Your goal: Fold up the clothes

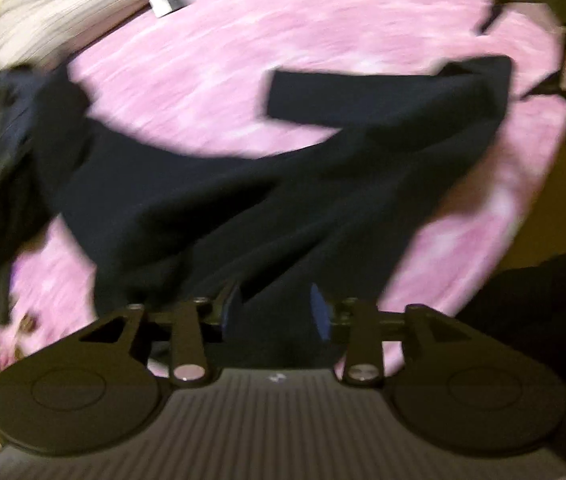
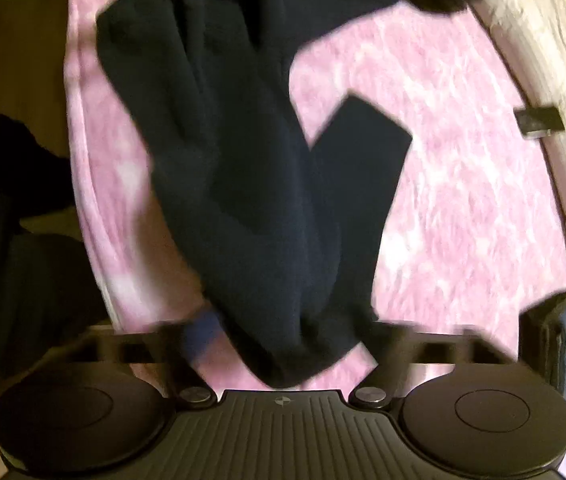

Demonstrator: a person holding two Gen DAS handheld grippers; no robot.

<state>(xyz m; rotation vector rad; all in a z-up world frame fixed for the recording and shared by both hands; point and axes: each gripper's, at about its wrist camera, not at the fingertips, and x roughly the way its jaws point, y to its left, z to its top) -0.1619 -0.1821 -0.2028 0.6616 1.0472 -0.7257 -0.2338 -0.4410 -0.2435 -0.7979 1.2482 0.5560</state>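
Right wrist view has us over the dark garment (image 2: 267, 184), spread on the pink blanket (image 2: 463, 168) for folding, right gripper (image 2: 283, 340) wide, left gripper (image 1: 275, 308) part-open, both unloaded.

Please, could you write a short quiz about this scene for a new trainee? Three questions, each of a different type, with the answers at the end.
1. True or false: the dark garment is already folded into a neat square.
2. Choose one. In the right wrist view, the fingers of the right tool are: A) pressed together on nothing; B) wide apart, with dark cloth between them; C) out of view.
3. Fill the gap: the cover under the garment is ____ in colour.

Key: 1 false, it lies spread and rumpled with one sleeve sticking out; 2 B; 3 pink.
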